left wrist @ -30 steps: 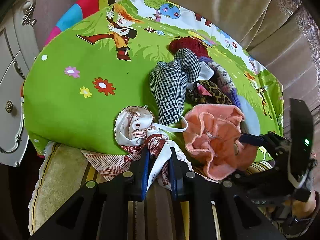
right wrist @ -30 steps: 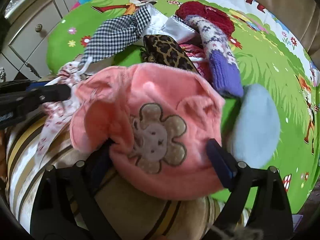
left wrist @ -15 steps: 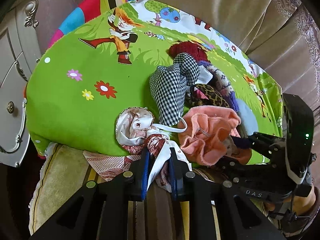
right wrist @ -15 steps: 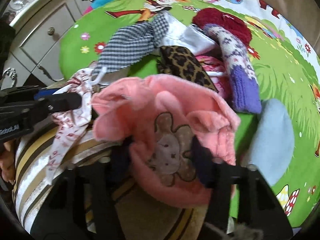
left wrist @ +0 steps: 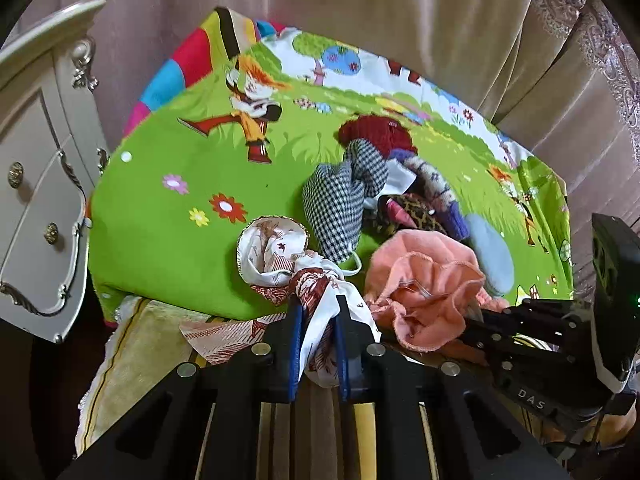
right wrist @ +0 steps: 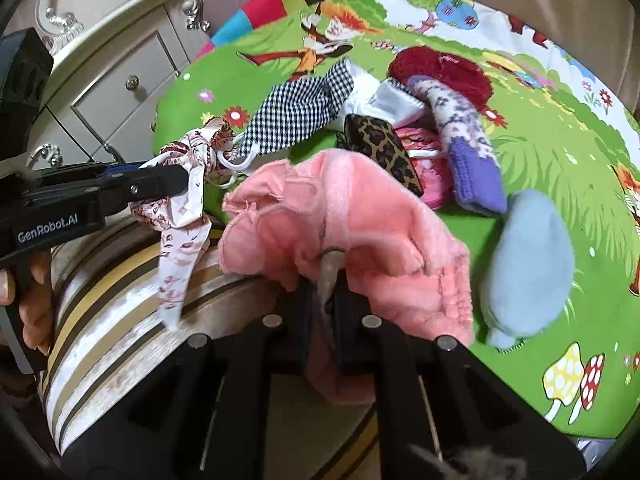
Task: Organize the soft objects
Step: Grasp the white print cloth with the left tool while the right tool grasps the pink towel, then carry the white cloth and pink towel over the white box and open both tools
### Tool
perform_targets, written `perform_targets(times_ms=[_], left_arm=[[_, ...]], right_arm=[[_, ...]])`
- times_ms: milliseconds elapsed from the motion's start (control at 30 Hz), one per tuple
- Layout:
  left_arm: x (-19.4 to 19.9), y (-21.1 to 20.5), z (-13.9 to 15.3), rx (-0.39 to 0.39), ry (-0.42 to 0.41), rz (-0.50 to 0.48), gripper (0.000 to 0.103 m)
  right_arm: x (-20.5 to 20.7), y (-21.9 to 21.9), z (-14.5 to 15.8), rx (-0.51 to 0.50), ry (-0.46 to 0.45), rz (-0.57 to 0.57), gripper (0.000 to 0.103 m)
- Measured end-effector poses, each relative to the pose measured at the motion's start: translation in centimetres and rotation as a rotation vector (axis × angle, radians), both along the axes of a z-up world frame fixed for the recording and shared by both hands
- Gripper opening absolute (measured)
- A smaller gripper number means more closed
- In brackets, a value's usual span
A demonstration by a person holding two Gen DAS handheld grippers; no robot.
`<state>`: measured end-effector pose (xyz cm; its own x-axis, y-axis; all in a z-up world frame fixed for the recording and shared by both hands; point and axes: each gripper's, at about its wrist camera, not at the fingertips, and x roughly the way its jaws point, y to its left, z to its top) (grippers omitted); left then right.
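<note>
My left gripper [left wrist: 318, 304] pinches a white cloth with red print [left wrist: 276, 256] at the near edge of the green cartoon blanket [left wrist: 160, 220]; its jaws are closing on the fabric. In the right wrist view that cloth [right wrist: 180, 208] dangles from the left gripper [right wrist: 176, 184]. My right gripper [right wrist: 324, 284] is shut on a pink fleece hat [right wrist: 360, 220], whose fabric bunches up around the fingers. The left wrist view shows the hat [left wrist: 424, 276] crumpled just beyond the right gripper [left wrist: 484, 316].
On the blanket lie a houndstooth cloth [left wrist: 336, 204], a red knitted hat [left wrist: 376, 136], a leopard-print piece [right wrist: 380, 148], a purple knitted piece [right wrist: 468, 148] and a pale blue fleece [right wrist: 528, 256]. A white nightstand [left wrist: 36, 184] stands left, curtains [left wrist: 400, 20] behind, a striped cover [right wrist: 120, 300] below.
My right gripper went from wide open around the pink hat to shut on it, crumpling the fabric. Both grippers have risen a little with their cloths.
</note>
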<state>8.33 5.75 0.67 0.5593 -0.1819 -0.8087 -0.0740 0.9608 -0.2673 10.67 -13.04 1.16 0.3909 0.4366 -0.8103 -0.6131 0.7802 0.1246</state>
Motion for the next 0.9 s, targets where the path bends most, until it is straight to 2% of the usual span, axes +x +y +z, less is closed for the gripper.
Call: perform_targets(times_ms=[200, 367, 633, 900], left_arm=[[-1.5, -0.4, 1.8, 0.015, -0.061, 0.019, 0.015], [-2.0, -1.8, 3.2, 0.035, -0.09, -0.003, 0.015], [-2.6, -5.7, 5.4, 0.056, -0.141, -0.08, 0.015], [-2.6, -11.4, 6.5, 0.063, -0.163, -0.197, 0.015]], right_arm=[[-2.0, -2.2, 1.8, 0.049, -0.047, -0.029, 0.012], [-3.5, -3.3, 2.6, 0.082, -0.078, -0.054, 0.012], [-5.4, -8.6, 3.8, 0.15, -0.11, -0.169, 0.012], [-7.6, -14.9, 4.2, 0.196, -0.132, -0.302, 0.012]])
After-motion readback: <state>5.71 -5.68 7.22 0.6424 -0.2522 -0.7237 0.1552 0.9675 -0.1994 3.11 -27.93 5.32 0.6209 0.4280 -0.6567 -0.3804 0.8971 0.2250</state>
